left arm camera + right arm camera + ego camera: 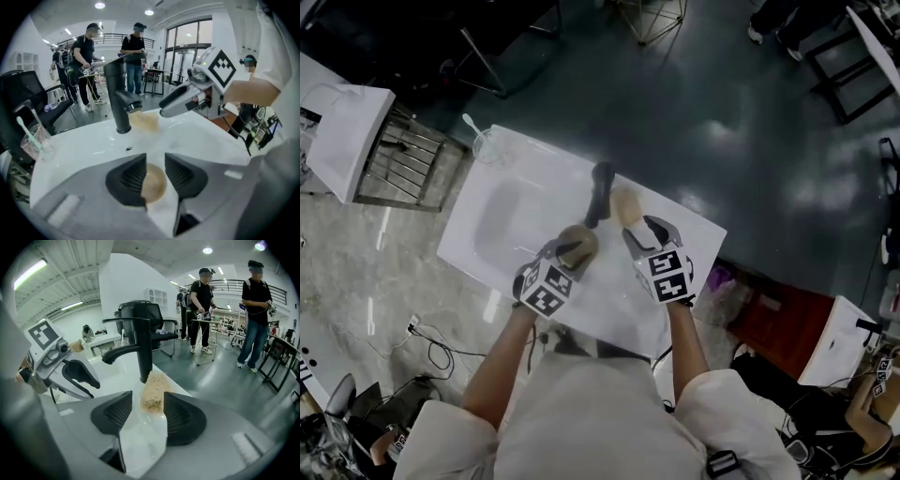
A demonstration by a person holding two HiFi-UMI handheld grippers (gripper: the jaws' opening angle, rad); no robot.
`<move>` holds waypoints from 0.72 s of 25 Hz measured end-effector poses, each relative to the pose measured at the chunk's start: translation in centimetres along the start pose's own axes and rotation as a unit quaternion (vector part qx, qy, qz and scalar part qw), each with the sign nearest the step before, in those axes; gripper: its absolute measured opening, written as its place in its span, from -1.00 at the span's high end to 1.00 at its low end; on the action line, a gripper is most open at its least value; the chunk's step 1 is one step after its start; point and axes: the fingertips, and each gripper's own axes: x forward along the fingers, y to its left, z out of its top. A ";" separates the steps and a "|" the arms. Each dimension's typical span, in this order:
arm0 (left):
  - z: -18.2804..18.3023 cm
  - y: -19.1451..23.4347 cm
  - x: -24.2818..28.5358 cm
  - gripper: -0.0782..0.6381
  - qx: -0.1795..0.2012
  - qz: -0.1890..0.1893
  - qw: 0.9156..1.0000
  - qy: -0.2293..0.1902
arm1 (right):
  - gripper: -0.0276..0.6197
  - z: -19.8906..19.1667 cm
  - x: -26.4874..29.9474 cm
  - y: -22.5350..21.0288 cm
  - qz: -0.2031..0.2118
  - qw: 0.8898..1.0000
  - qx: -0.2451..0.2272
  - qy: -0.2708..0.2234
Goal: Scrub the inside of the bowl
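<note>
One white surface (pixel 534 178) carries one black faucet (pixel 600 192) and one cup (pixel 486 147) at its corner. The left gripper (pixel 154 161) has its jaws wide around the single tan bowl (pixel 153 185), with a gap at one side. The right gripper (pixel 147 397), its jaws also spread, flanks one sponge (pixel 153 383) lying beside the faucet.

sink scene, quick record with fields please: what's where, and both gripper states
sink: white, black faucet at its back edge
bowl: tan, on the sink top, between the left gripper jaws, not clamped
sponge: tan, by the faucet base, between the right gripper jaws, loose
left gripper: open
right gripper: open
cup: clear, far left corner of the sink top
</note>
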 end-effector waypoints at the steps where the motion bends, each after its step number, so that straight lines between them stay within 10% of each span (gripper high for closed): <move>1: -0.4 0.0 0.4 0.44 -0.001 -0.001 1.000 0.006 | 0.22 -0.2 0.5 -0.1 -0.001 1.000 0.000 0.001; 7: -2.1 -0.2 2.3 0.44 -0.011 -0.011 0.999 0.031 | -0.14 -0.5 3.1 -0.2 -0.006 1.000 -0.019 0.006; 18: -4.5 -1.6 4.5 0.36 -0.002 -0.038 0.996 0.076 | 0.05 -1.7 7.0 -1.3 -0.026 0.998 -0.047 0.025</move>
